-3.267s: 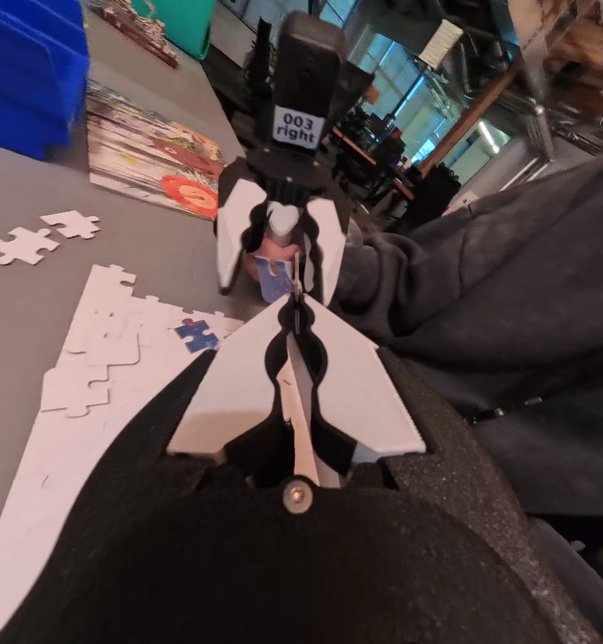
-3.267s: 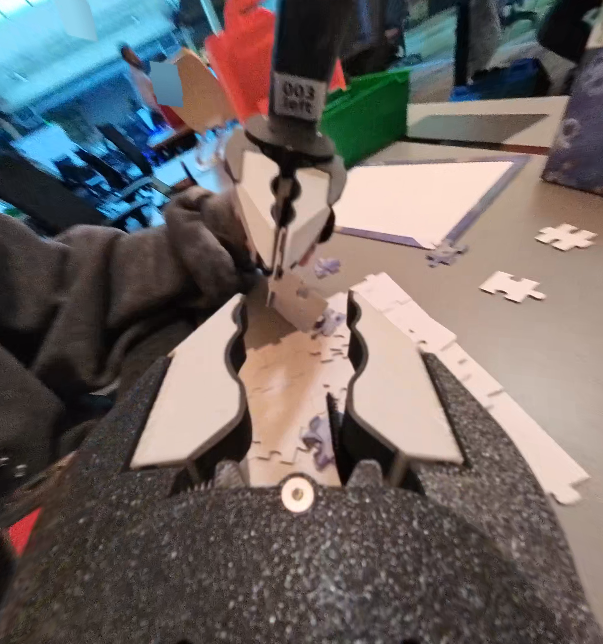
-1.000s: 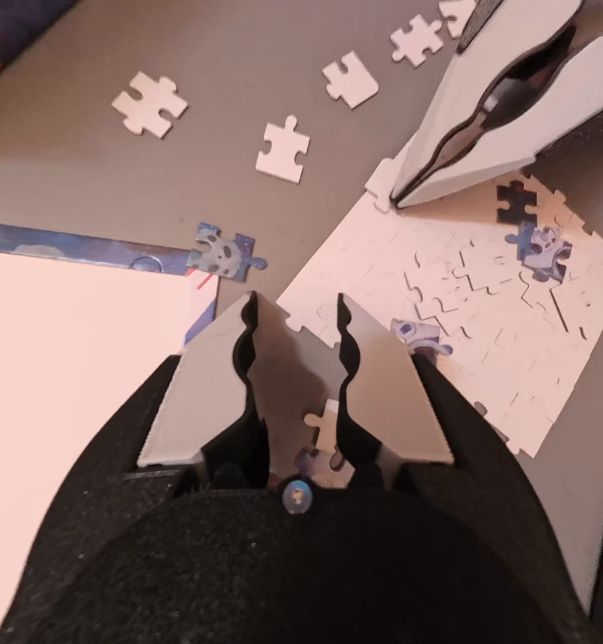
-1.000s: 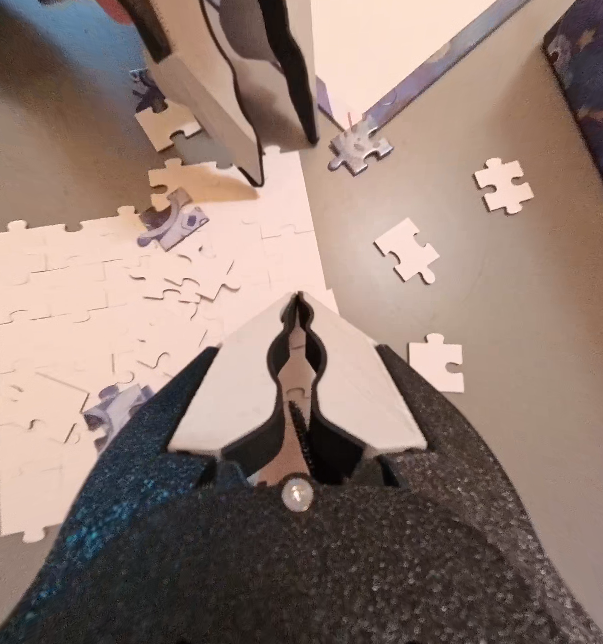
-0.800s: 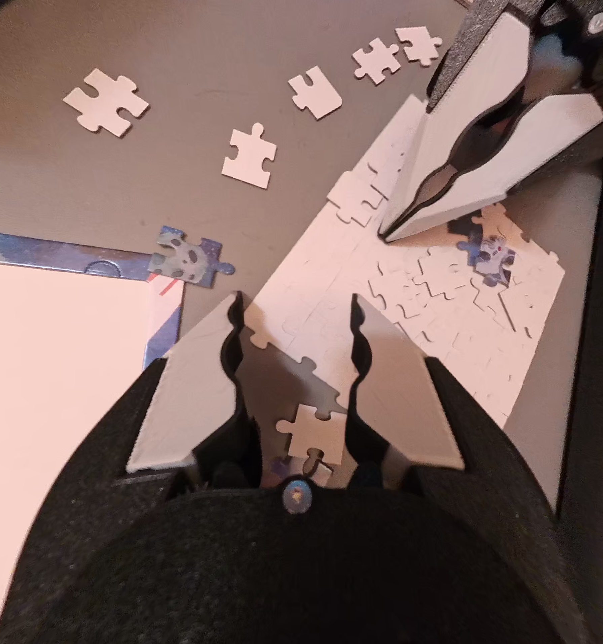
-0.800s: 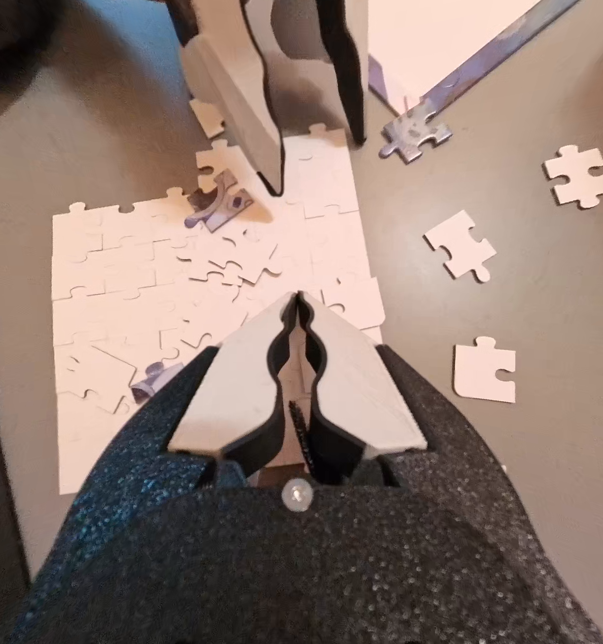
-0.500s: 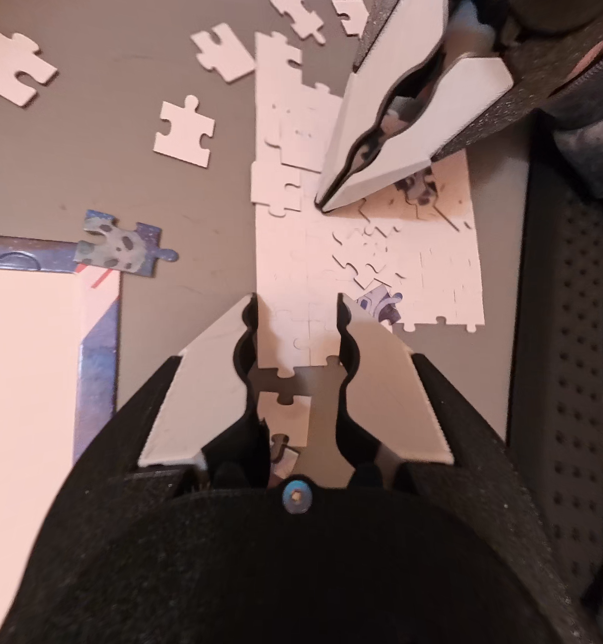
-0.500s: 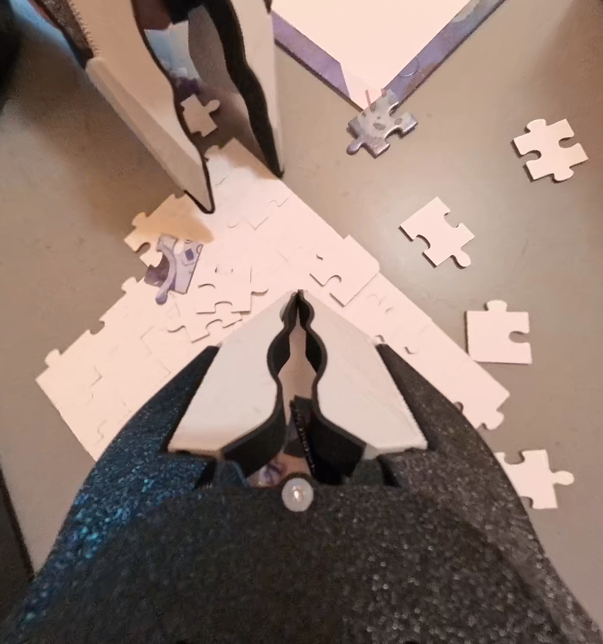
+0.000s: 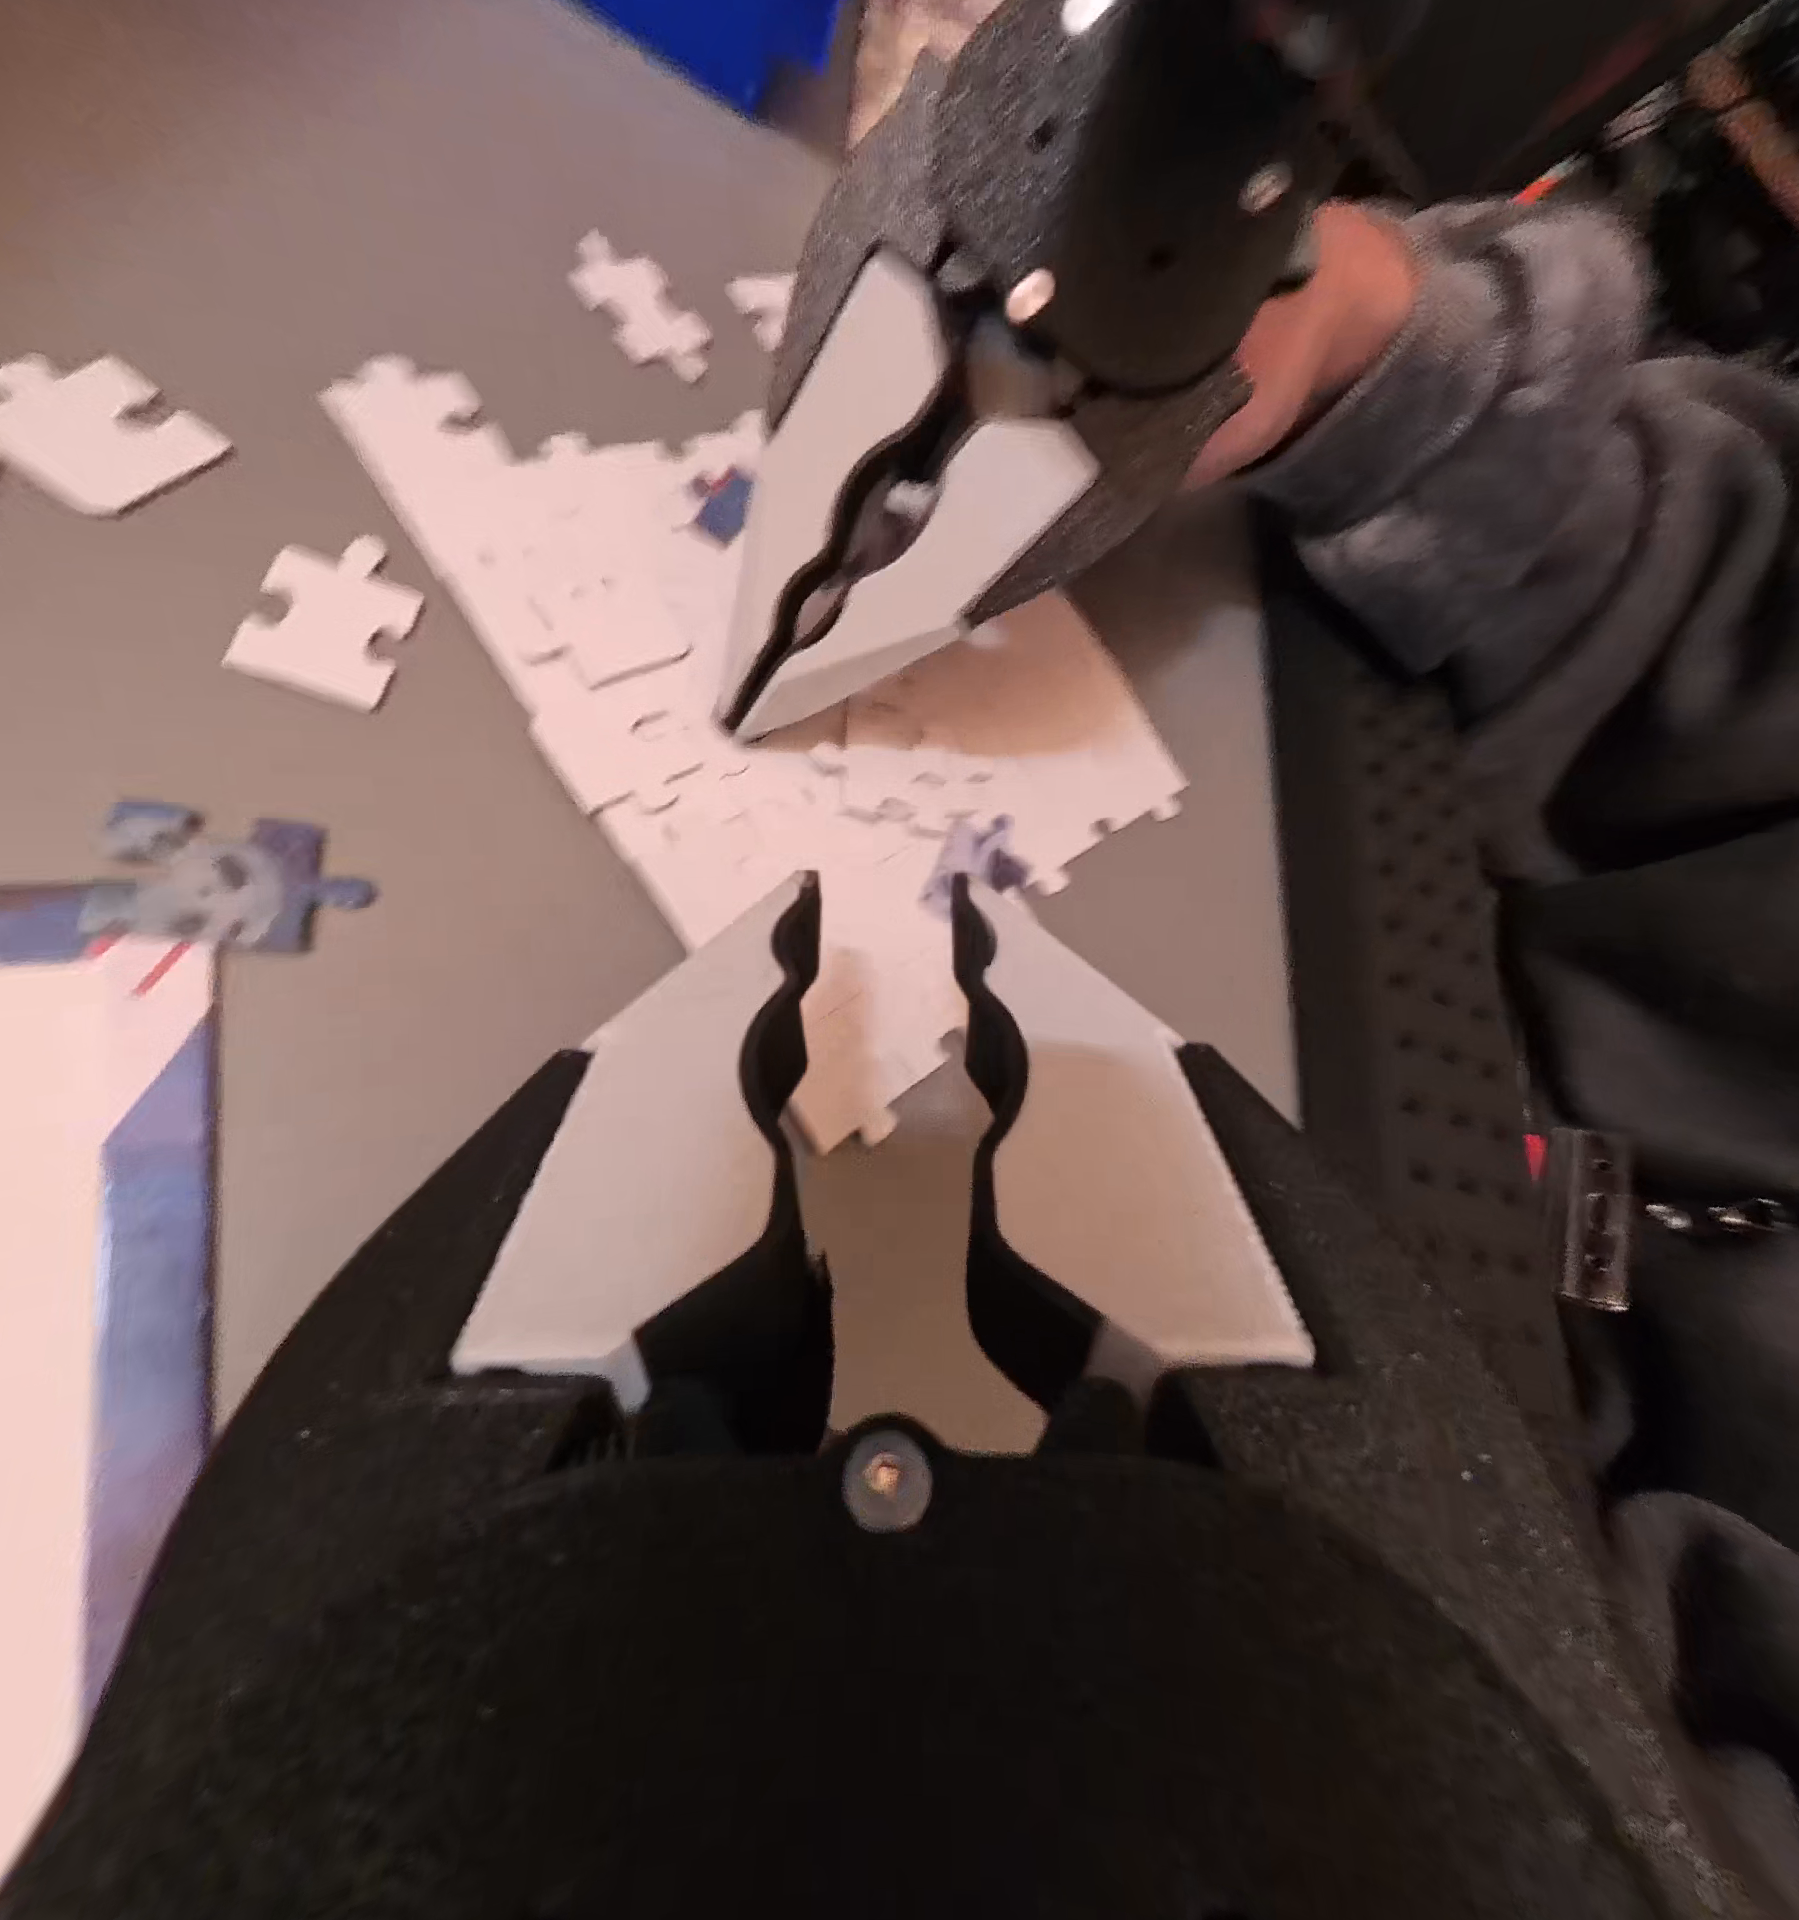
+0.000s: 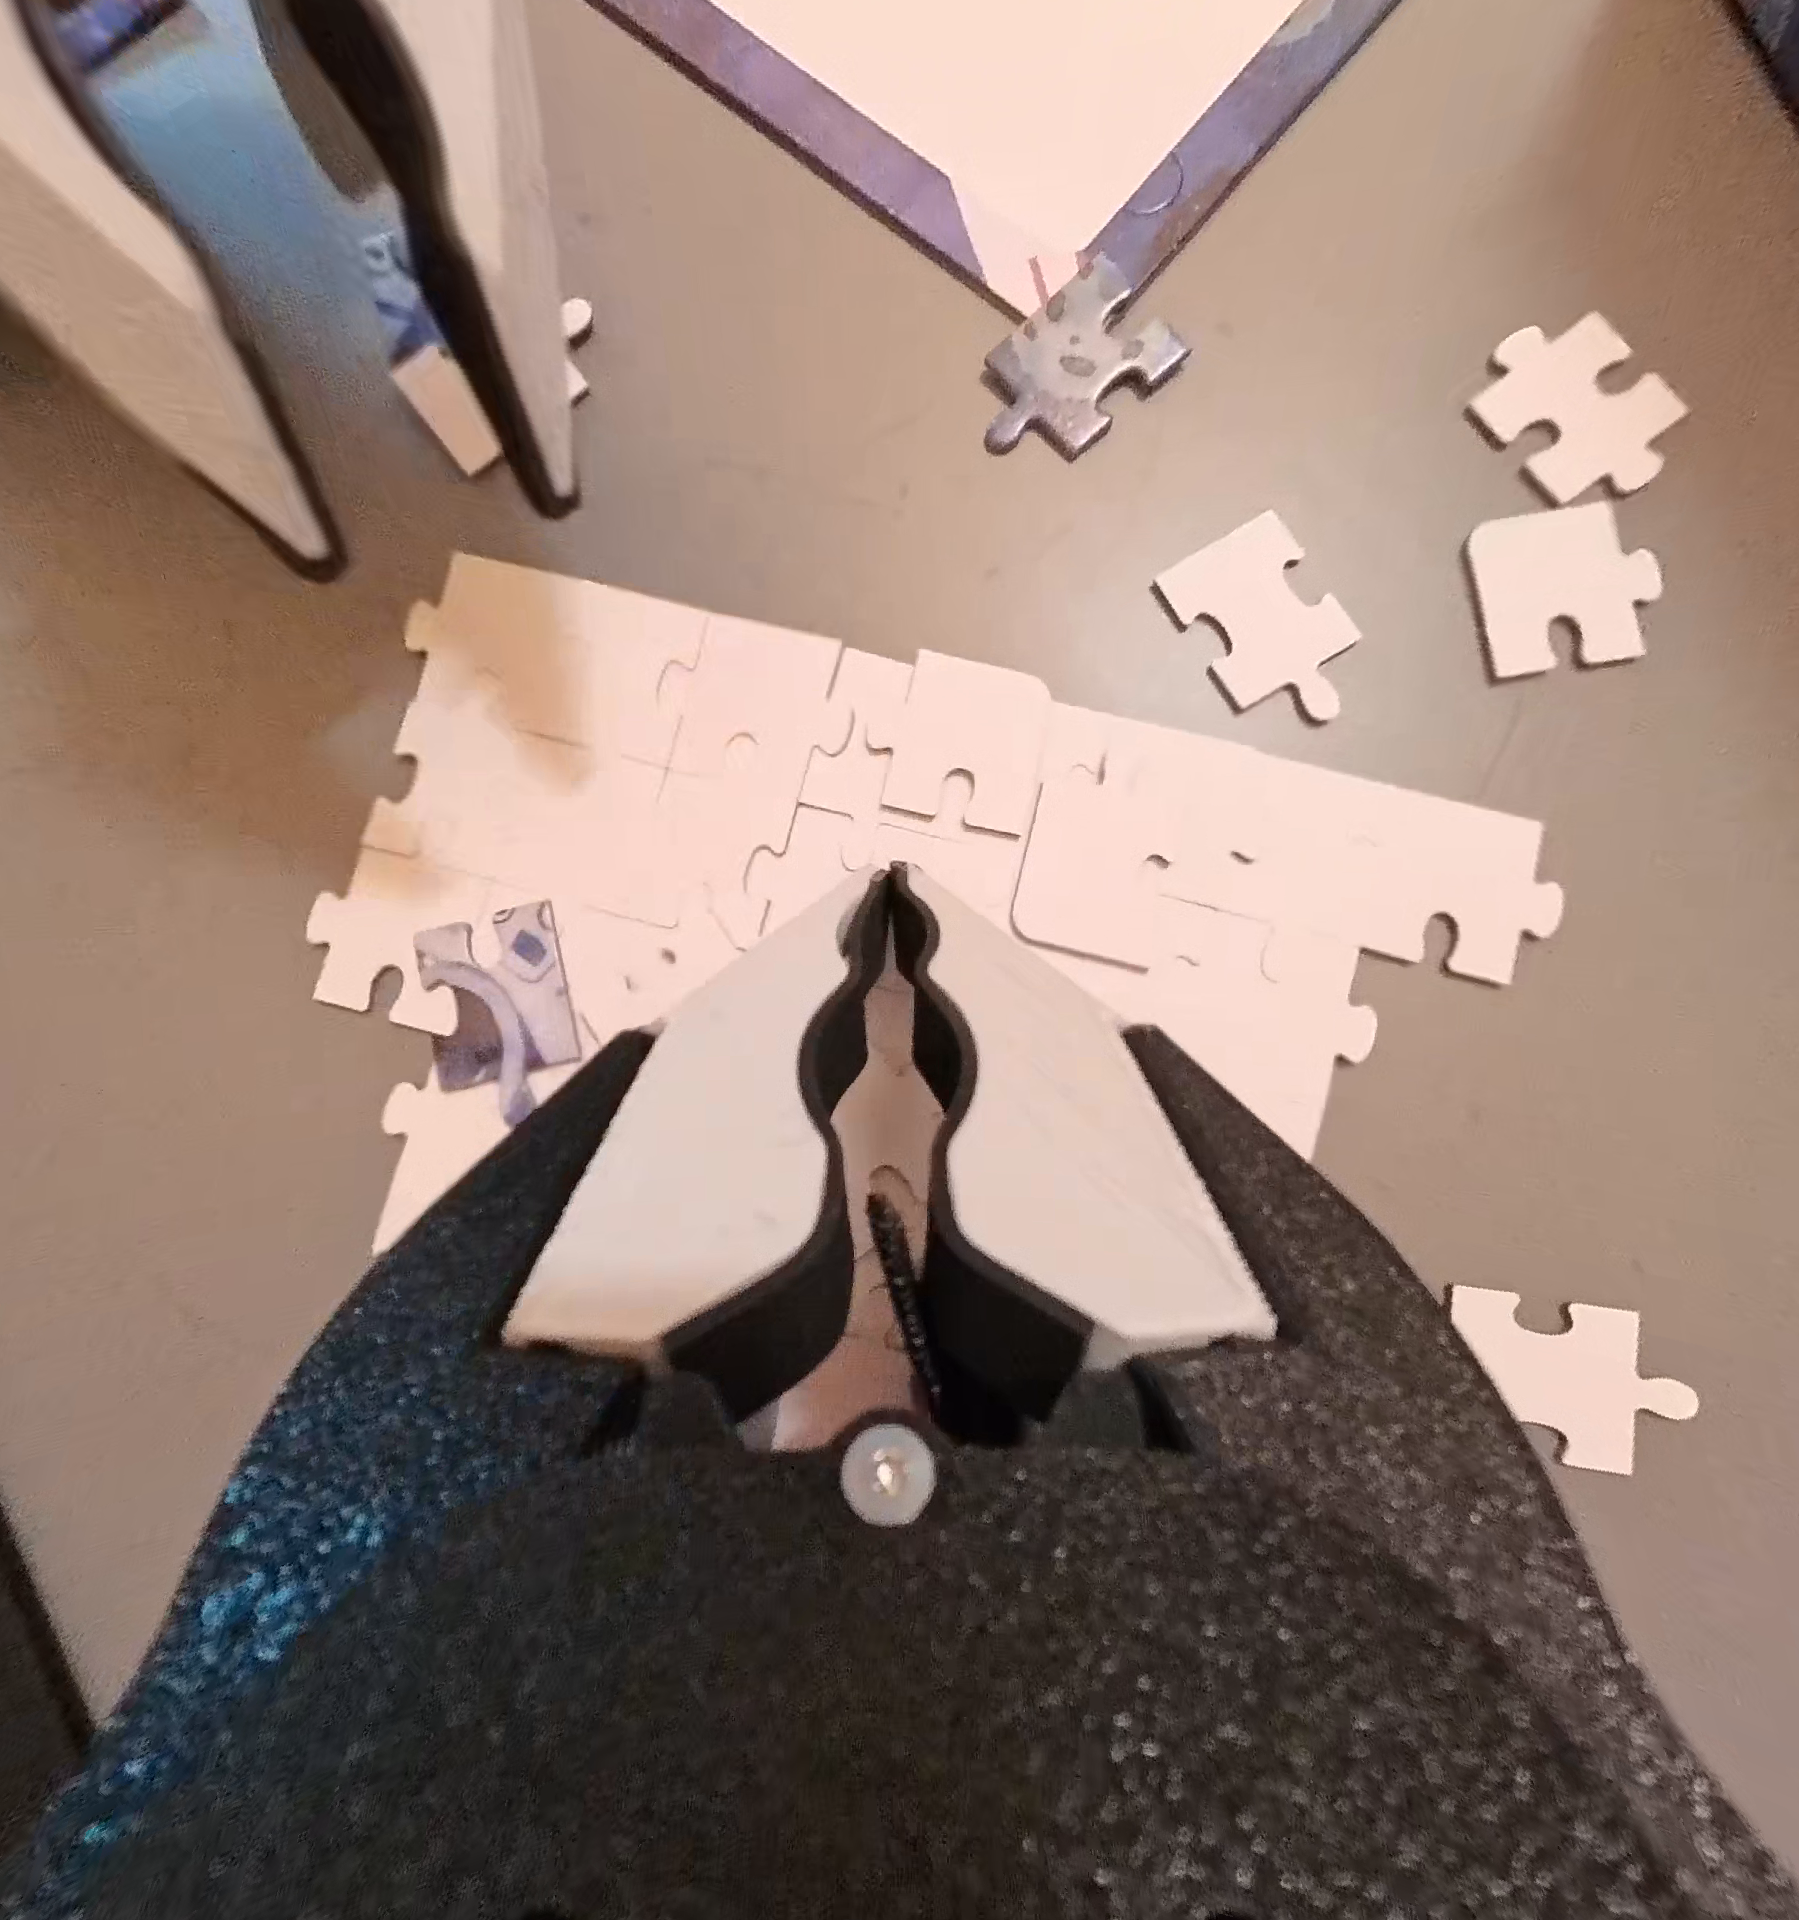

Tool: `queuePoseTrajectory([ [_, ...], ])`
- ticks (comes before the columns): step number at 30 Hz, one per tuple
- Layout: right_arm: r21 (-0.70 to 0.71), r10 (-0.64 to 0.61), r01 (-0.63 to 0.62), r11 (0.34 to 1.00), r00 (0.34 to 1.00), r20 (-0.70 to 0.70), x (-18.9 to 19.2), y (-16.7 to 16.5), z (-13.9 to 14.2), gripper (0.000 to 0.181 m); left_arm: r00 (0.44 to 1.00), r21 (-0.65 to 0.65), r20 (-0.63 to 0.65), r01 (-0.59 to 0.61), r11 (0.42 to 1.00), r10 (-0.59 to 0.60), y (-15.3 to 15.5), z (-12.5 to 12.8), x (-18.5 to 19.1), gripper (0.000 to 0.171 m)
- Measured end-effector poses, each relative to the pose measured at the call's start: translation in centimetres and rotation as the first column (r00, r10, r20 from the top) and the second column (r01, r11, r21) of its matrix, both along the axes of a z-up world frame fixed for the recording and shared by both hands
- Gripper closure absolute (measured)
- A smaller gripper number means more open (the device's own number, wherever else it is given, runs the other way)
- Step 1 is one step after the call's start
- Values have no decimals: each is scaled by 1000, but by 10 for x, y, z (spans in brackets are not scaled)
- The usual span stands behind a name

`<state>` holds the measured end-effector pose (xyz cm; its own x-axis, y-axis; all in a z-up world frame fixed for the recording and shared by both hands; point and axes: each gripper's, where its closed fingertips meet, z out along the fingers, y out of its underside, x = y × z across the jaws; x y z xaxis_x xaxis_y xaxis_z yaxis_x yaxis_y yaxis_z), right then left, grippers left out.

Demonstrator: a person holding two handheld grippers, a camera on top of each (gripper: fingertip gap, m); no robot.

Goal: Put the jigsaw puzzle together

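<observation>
A block of joined jigsaw pieces lies face down, white side up, on the grey table; it also shows in the left wrist view. One picture-side-up piece sits at its edge. My right gripper is shut, its tip resting on the block's middle; nothing shows between its fingers. It also shows in the left wrist view. My left gripper is open above the block's corner. In the right wrist view it stands at the far left, with a blue-and-white piece showing between its fingers.
A white puzzle board with a blue border lies beyond, a face-up piece at its corner. Loose white pieces lie right of the block. A grey sleeve and the black table edge are to the right. Across from one pair of fingers to the other is roughly 9 cm.
The left gripper, shut on a piece 3.3 s ago, is now open. In the last second it swung toward the block's corner. The right gripper stayed shut on the block.
</observation>
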<state>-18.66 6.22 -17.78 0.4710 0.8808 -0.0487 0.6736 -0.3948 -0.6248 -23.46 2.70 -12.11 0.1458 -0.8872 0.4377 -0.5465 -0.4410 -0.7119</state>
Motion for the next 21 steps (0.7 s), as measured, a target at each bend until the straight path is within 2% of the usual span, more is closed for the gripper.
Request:
queuePoseTrajectory([
  [3,-1,0,0,1000,1000,-3,0,0,0,181,974,58,-207,-87,994,98,18,-33,-22,134],
  [4,-2,-2,2,1000,1000,-3,0,0,0,181,966,61,-236,-94,994,106,18,-38,-24,133],
  [8,1,-13,13,1000,1000,-2,-1,0,0,181,964,23,-252,-78,997,81,0,-43,-9,131],
  [10,-6,-19,19,1000,1000,-17,-1,0,0,181,961,7,-252,-118,993,116,-7,-46,-4,130],
  [15,3,-23,23,1000,1000,-6,-1,0,0,181,990,-82,-60,-131,988,126,-27,-18,15,133],
  [17,12,-23,23,1000,1000,0,-1,0,0,181,972,-19,-78,-223,975,221,-12,-15,4,132],
  [19,10,-25,25,1000,1000,-4,-1,0,0,181,925,66,-152,-342,937,348,11,-24,-17,124],
  [21,6,-26,26,1000,1000,-8,-1,0,0,181,921,45,-181,-343,938,346,8,-31,-18,113],
])
